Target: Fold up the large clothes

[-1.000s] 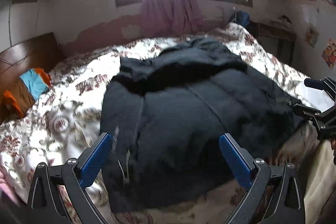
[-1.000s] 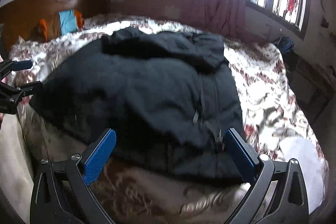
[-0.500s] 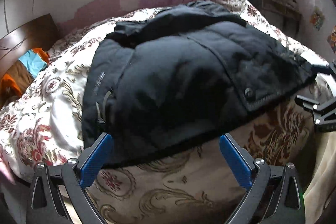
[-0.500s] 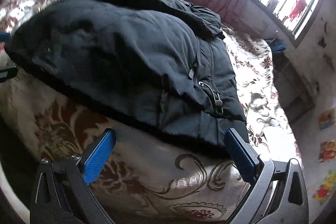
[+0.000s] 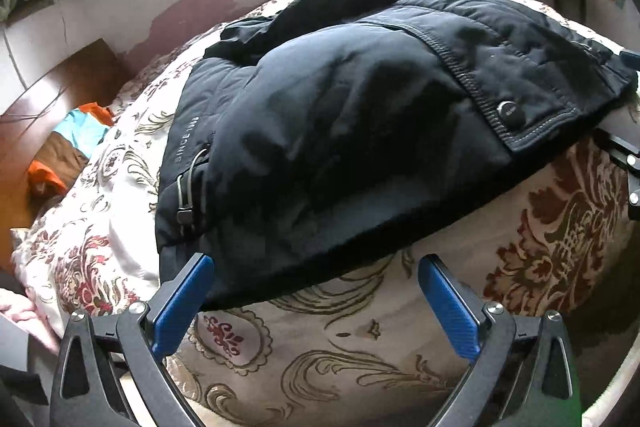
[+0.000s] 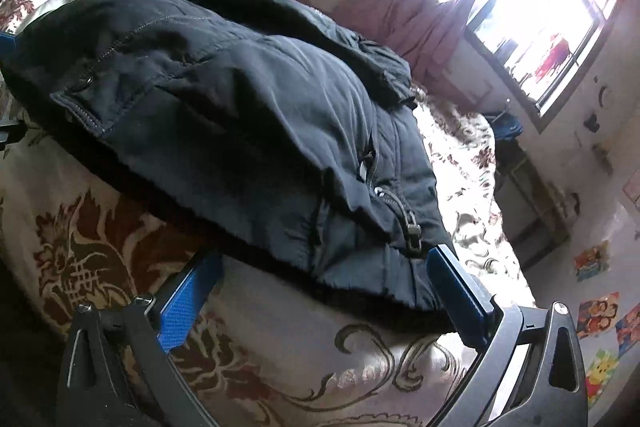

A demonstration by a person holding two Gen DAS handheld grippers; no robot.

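A big black padded jacket (image 5: pixel 340 131) lies spread on a bed with a floral quilt (image 5: pixel 340 339); it also shows in the right wrist view (image 6: pixel 240 131). My left gripper (image 5: pixel 316 267) is open, low at the bed's near edge, its fingers straddling the jacket's hem near the left corner. My right gripper (image 6: pixel 324 259) is open at the hem's right corner, close to the zipper pull (image 6: pixel 412 227). Neither holds cloth. The right gripper's frame (image 5: pixel 628 163) shows at the left view's right edge.
A wooden headboard (image 5: pixel 60 87) with orange, blue and brown clothes (image 5: pixel 68 147) stands at the left. A window with pink curtains (image 6: pixel 420 11) is behind the bed. A dark cabinet (image 6: pixel 528 199) stands at the bed's right side.
Both grippers have dropped lower and moved in toward the jacket's near hem. The jacket now fills more of both views. Both stay open.
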